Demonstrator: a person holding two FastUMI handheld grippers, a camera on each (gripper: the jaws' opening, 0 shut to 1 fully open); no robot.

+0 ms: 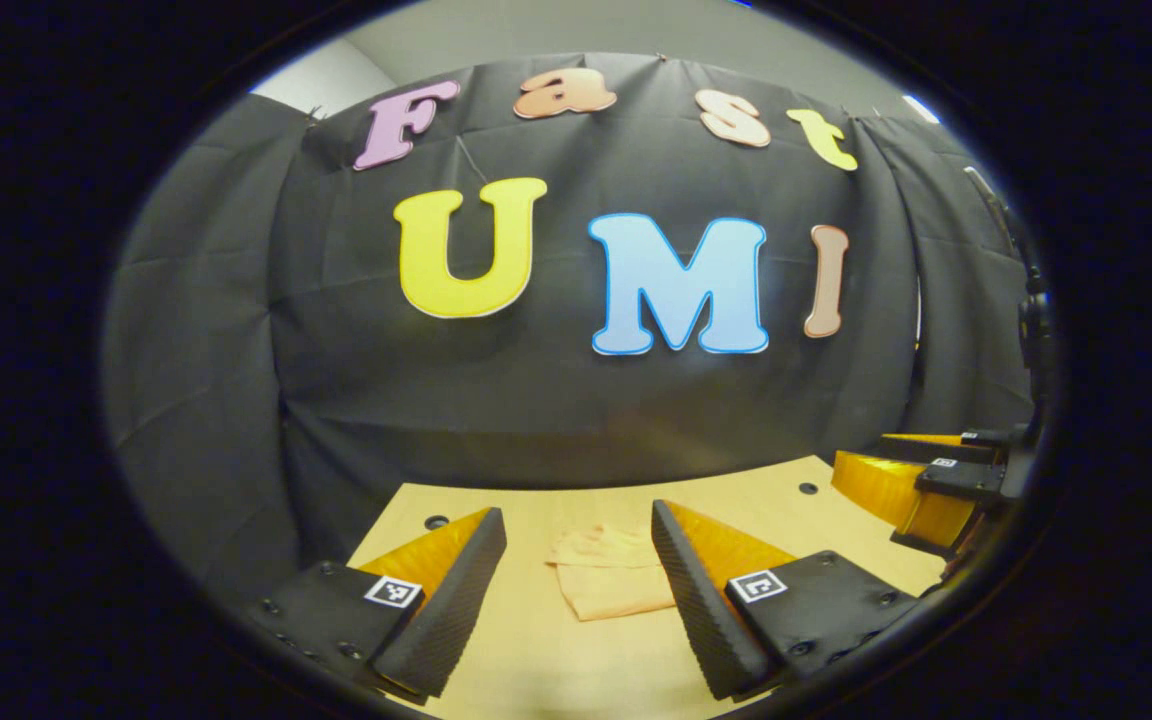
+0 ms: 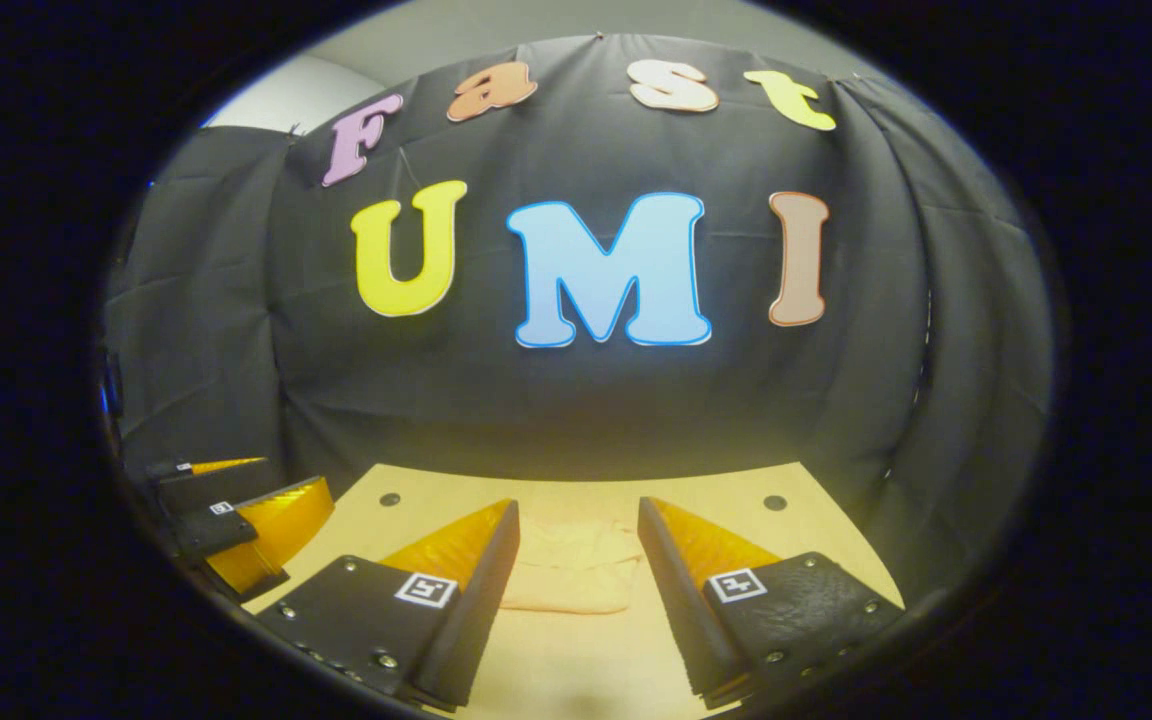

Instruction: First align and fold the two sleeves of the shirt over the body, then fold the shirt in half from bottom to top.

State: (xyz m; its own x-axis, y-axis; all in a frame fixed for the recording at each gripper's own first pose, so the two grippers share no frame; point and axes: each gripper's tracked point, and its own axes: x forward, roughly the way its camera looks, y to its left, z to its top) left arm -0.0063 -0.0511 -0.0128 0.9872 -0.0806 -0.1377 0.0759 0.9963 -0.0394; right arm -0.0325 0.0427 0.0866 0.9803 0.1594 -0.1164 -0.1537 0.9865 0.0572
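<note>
The shirt (image 1: 608,575) is lying as a small, soft bundle on the wooden table (image 1: 536,660), ahead of both grippers. The left gripper (image 1: 576,580) and the right gripper (image 2: 576,575) are hovering with jaws apart, gripping nothing. The cloth is looking light and limp, so pinching it at a sleeve edge is probably the best hold.

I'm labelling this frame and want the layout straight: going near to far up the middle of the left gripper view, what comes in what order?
Left gripper, open, its fingers nearest → bare table between them → shirt, folded on the table → far table edge → black cloth wall.
</note>
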